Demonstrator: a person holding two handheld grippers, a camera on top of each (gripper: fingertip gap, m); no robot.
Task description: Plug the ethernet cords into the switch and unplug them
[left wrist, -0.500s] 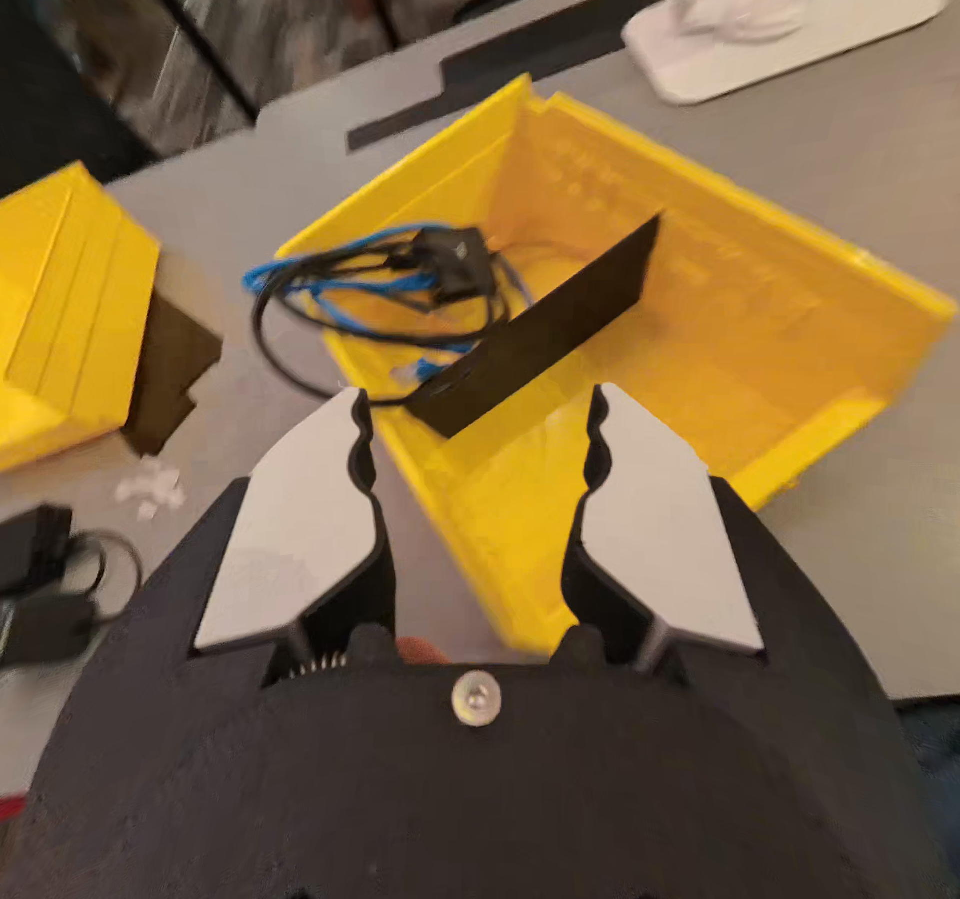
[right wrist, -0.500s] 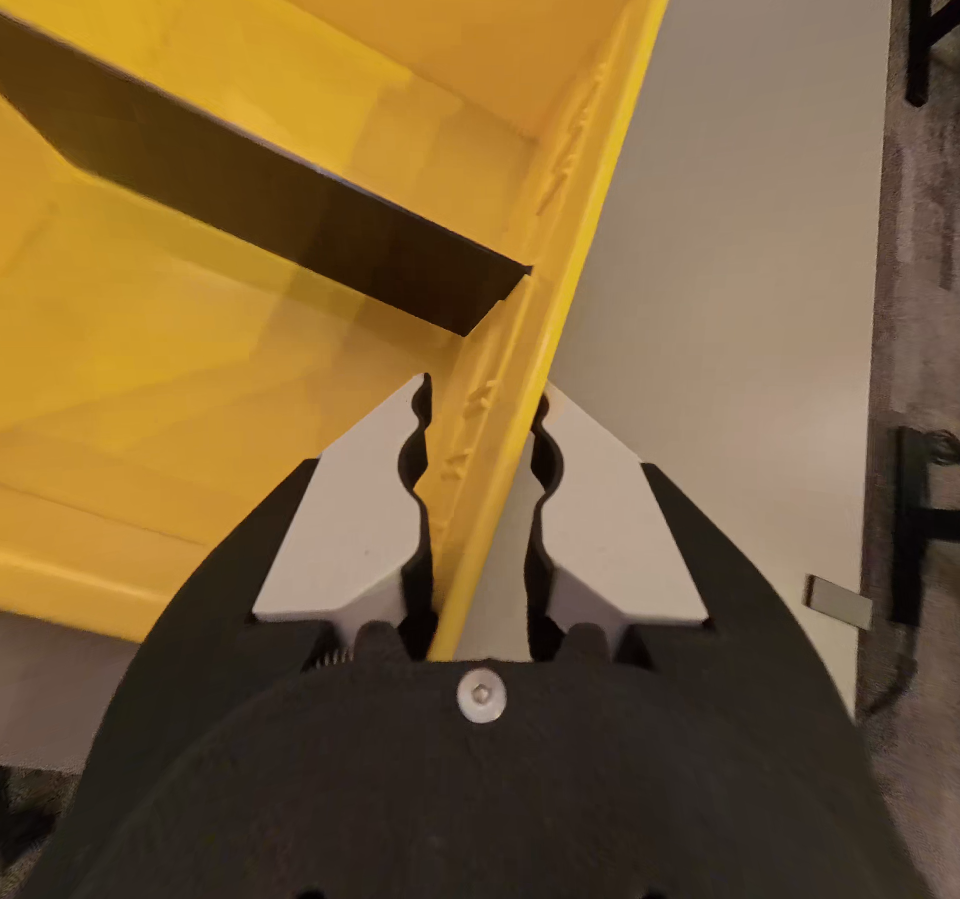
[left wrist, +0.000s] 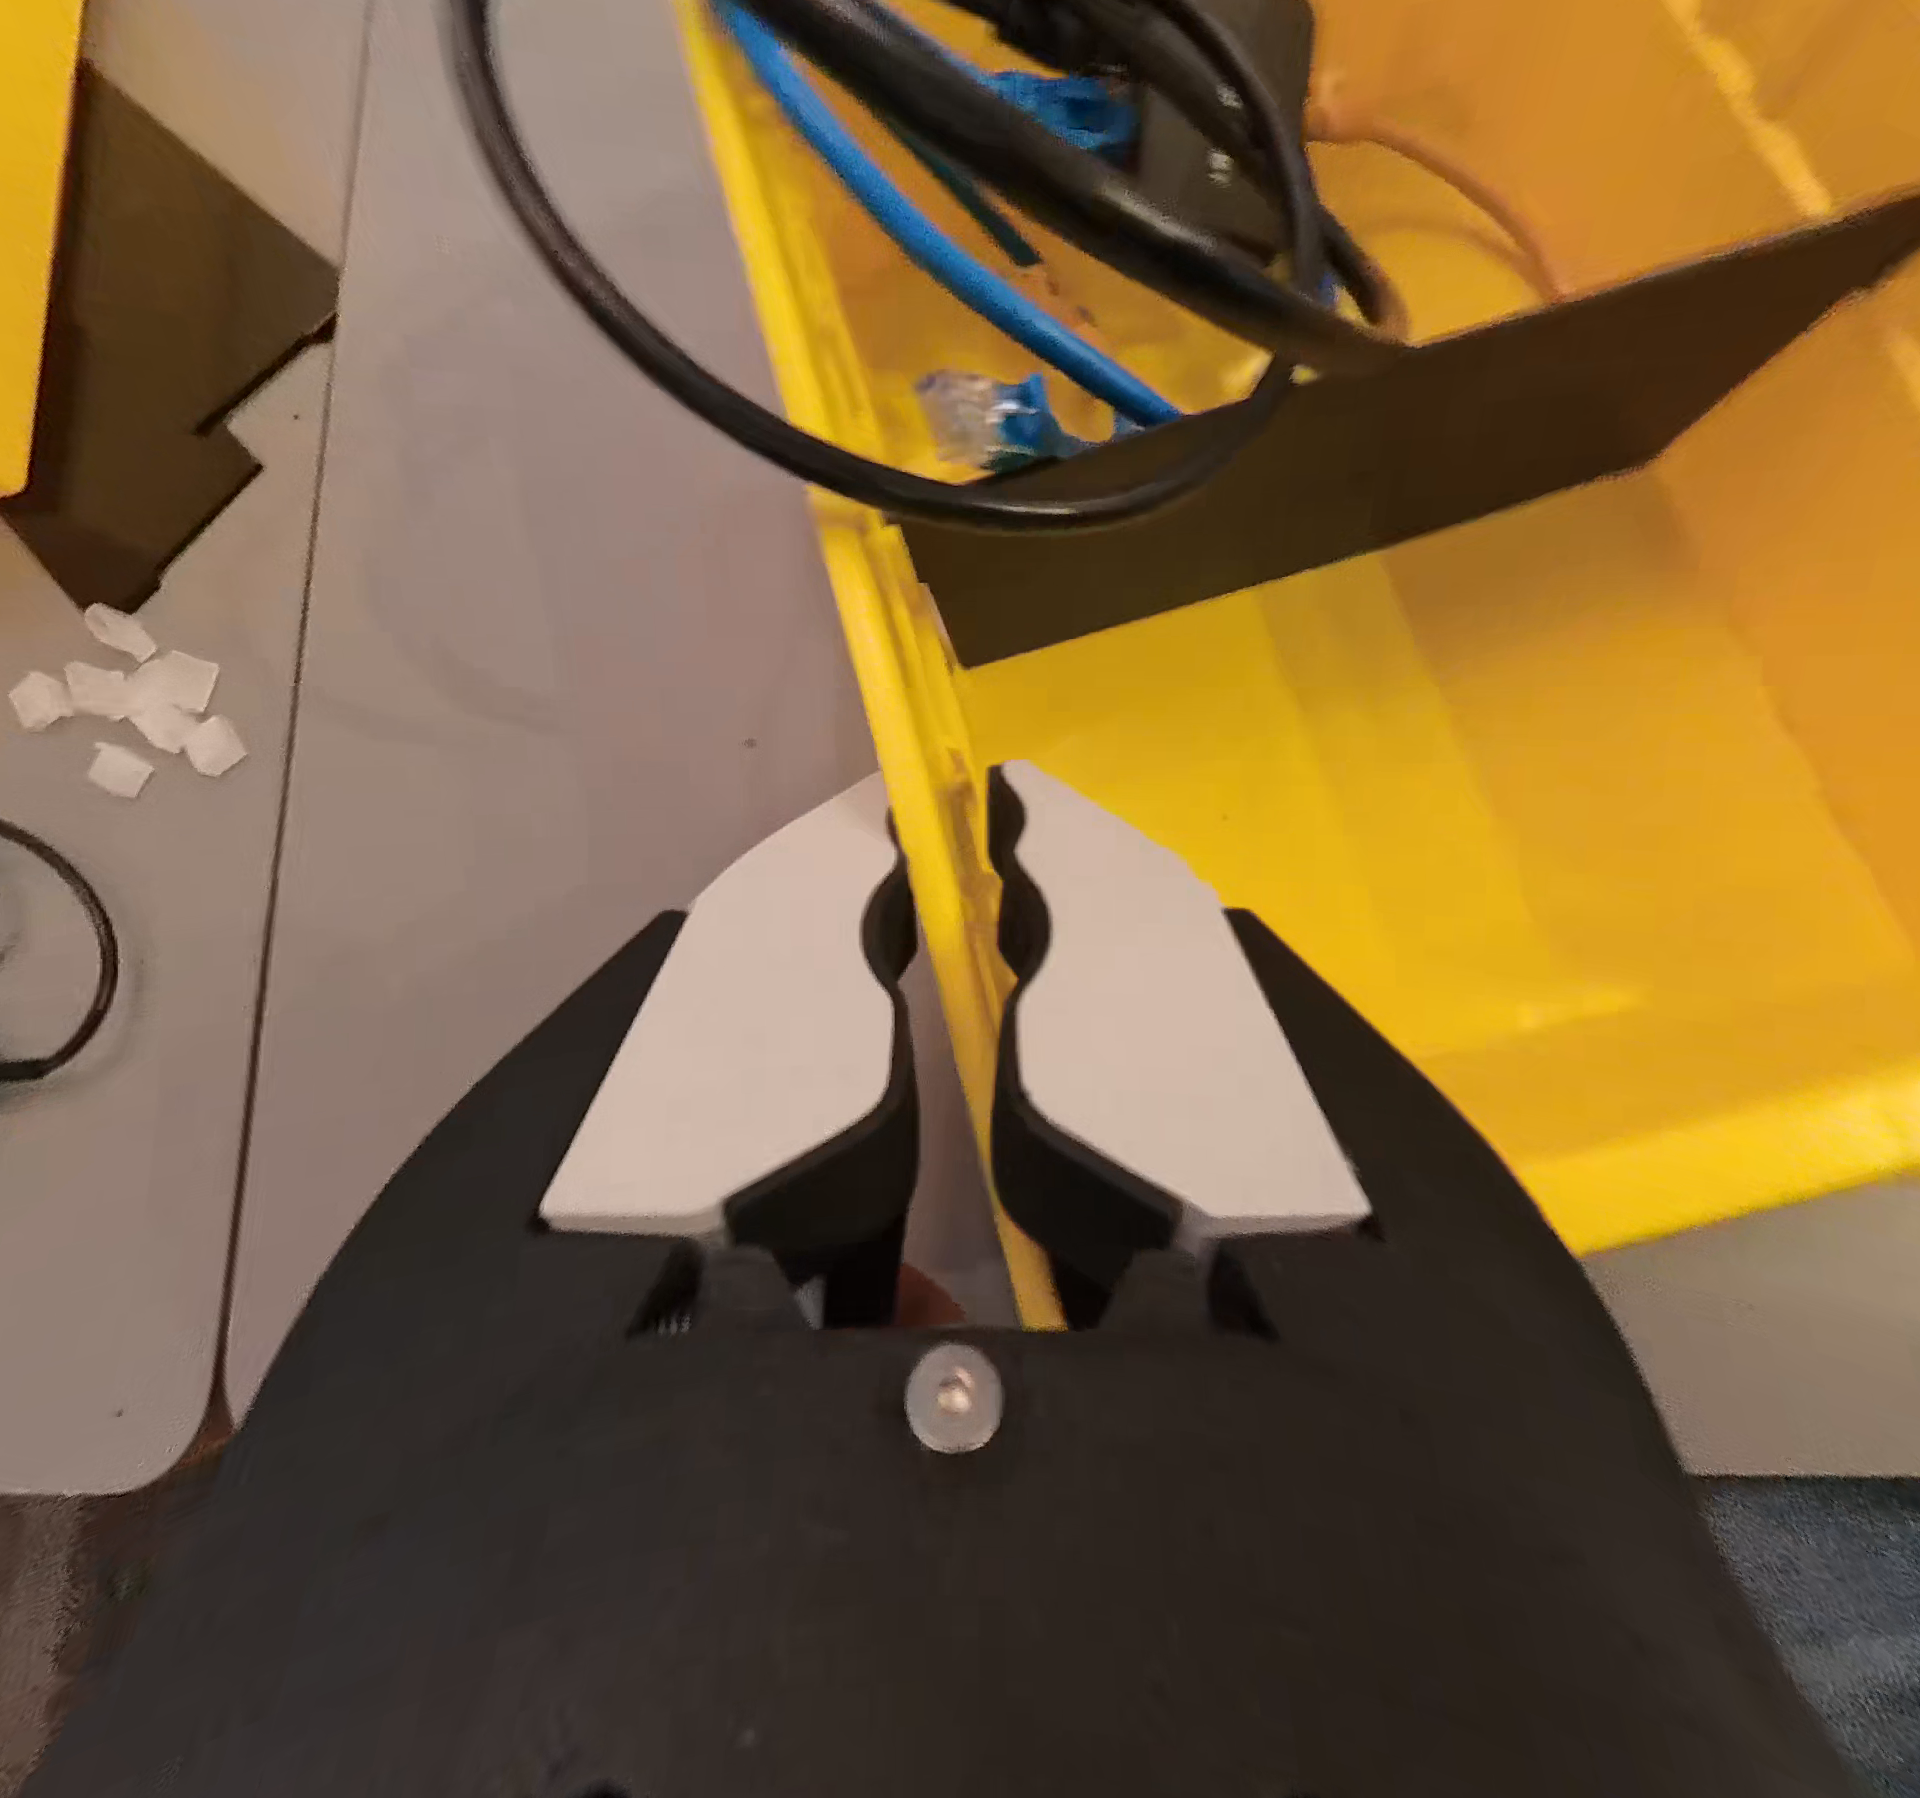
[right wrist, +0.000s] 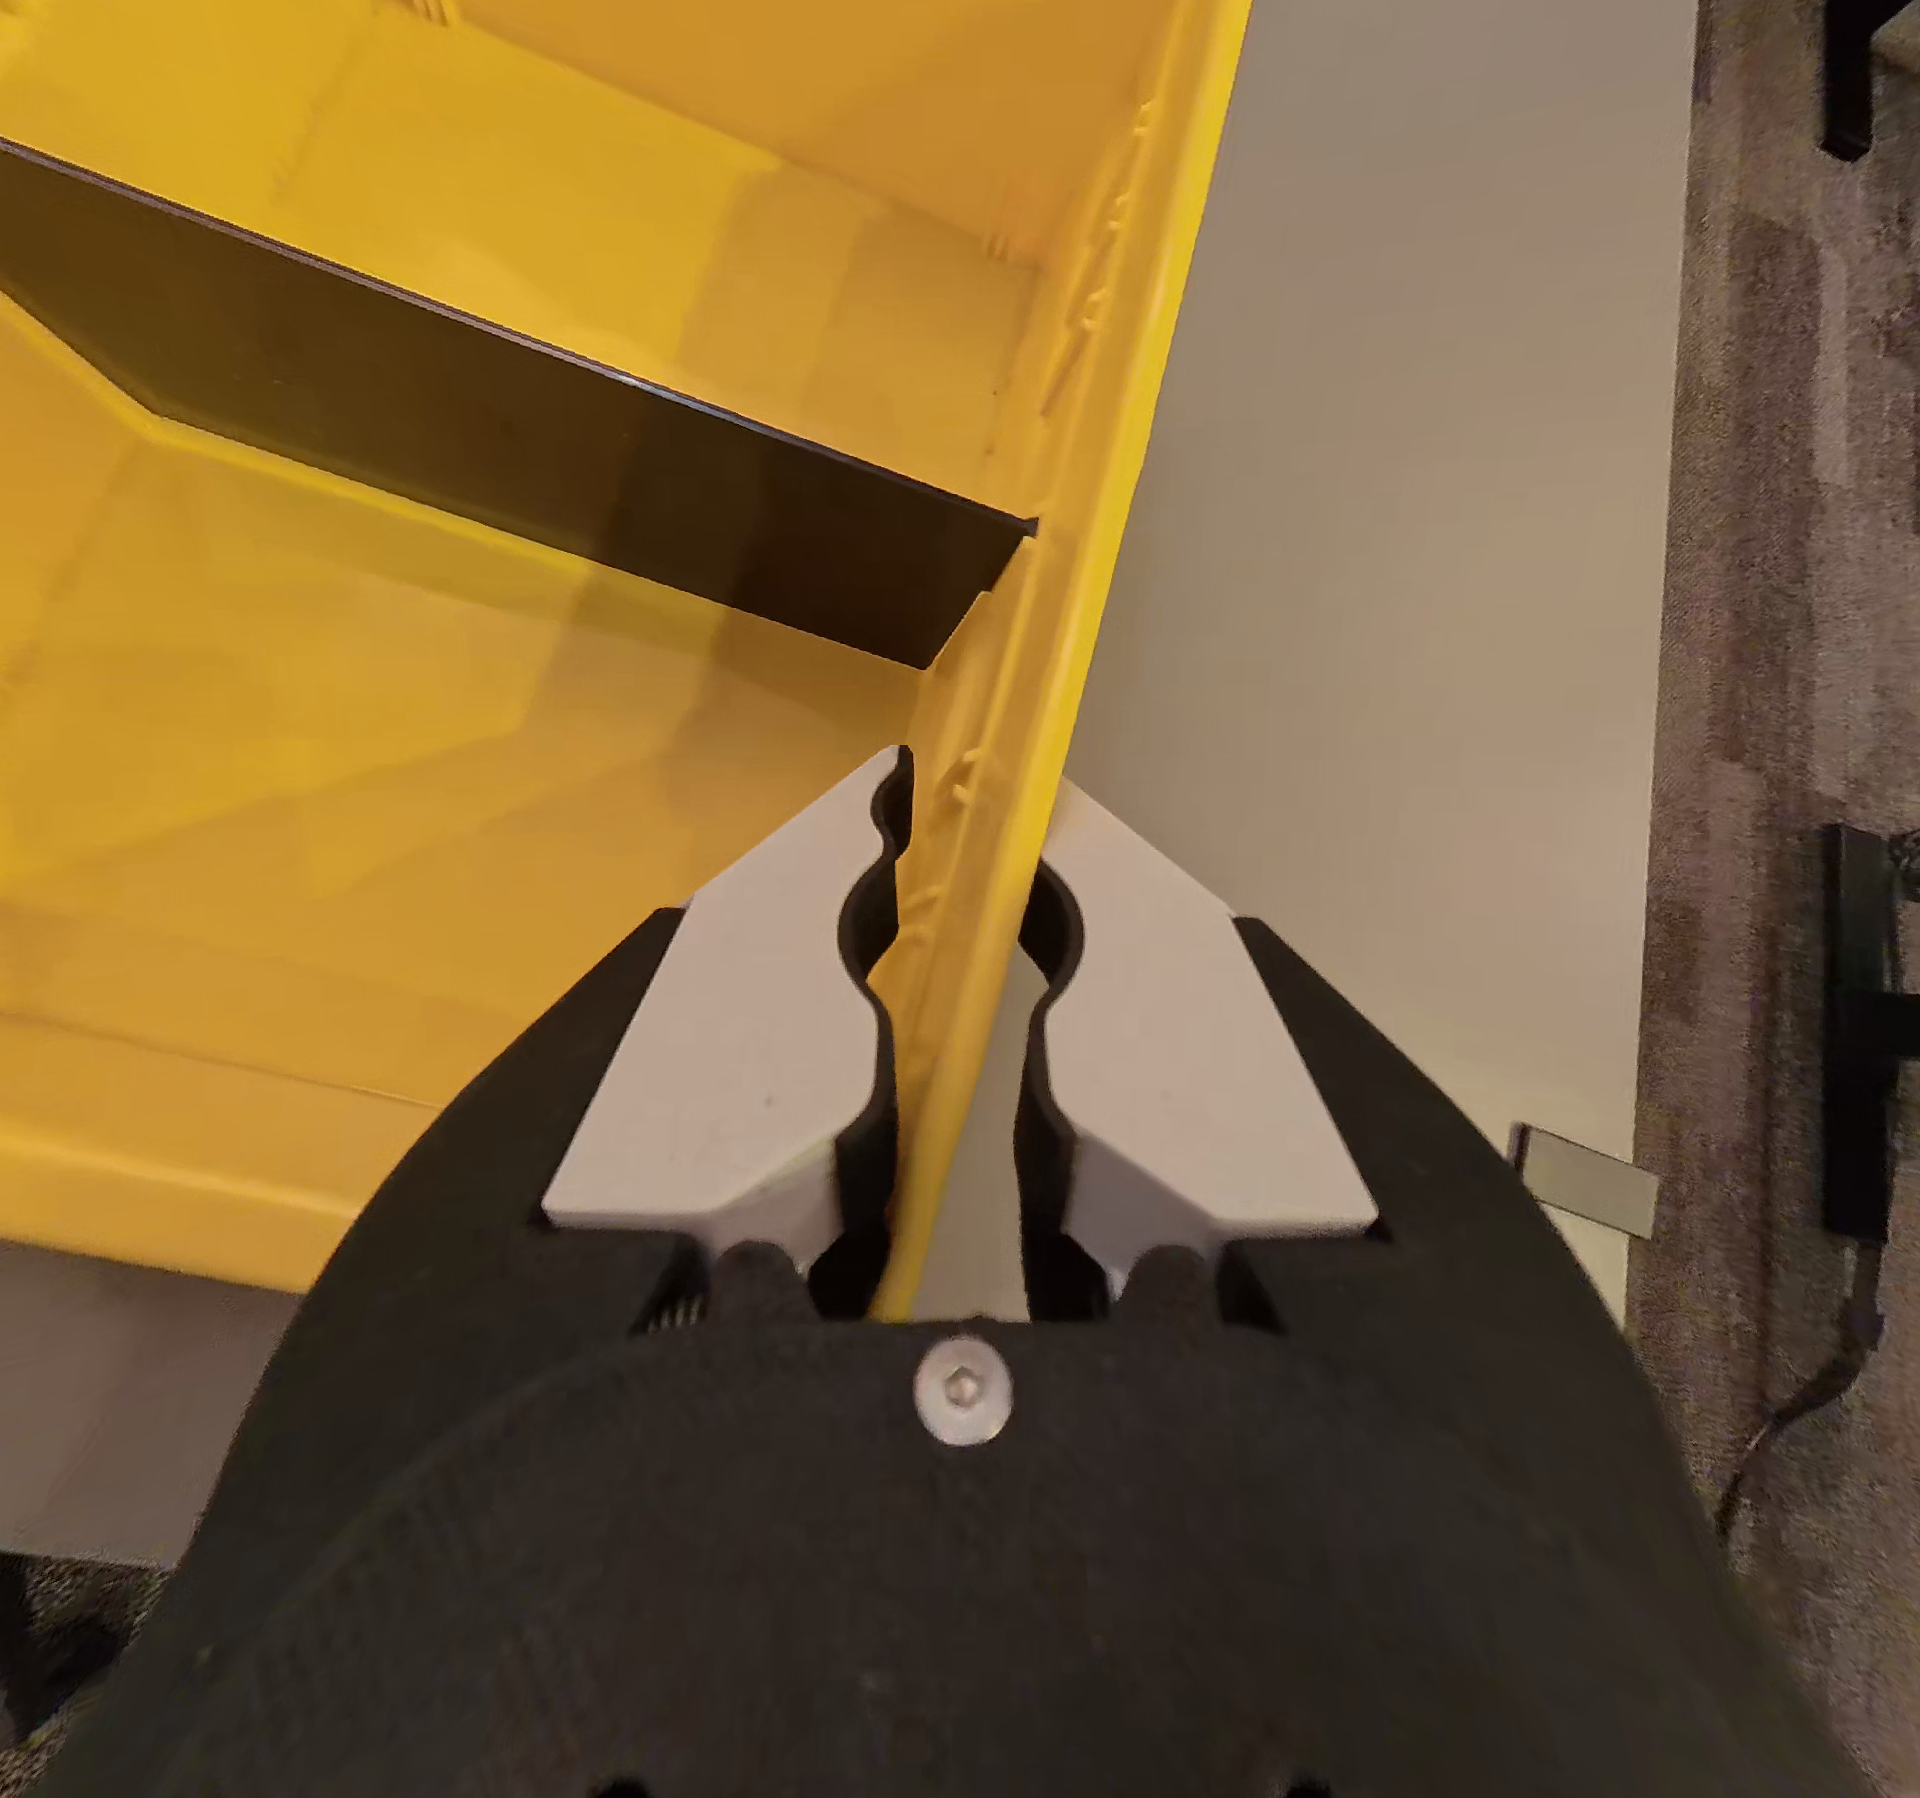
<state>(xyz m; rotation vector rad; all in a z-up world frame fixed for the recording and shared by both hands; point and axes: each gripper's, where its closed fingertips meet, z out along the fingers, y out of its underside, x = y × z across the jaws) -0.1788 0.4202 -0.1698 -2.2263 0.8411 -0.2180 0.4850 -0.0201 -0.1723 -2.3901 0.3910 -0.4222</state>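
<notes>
On the grey table [left wrist: 540, 605], seen left to right:

Far left: white scraps [left wrist: 130, 699] and a second yellow bin's corner [left wrist: 36, 169] on the table.

Left tongs [left wrist: 948, 792]: closed to a narrow gap astride the left wall of the yellow bin [left wrist: 1558, 813], pinching its rim.

Ethernet cords [left wrist: 862, 179]: blue, lying tangled in the bin's far compartment, one clear plug end [left wrist: 966, 413] loose near the wall.

Switch [left wrist: 1216, 86]: small black box among the cords, blurred.

Black cable [left wrist: 582, 294]: loops out over the bin wall above the table.

Black divider [right wrist: 520, 439]: crosses the bin; near compartment holds nothing visible.

Right tongs [right wrist: 971, 777]: narrow, clamped on the bin's right wall.
</notes>
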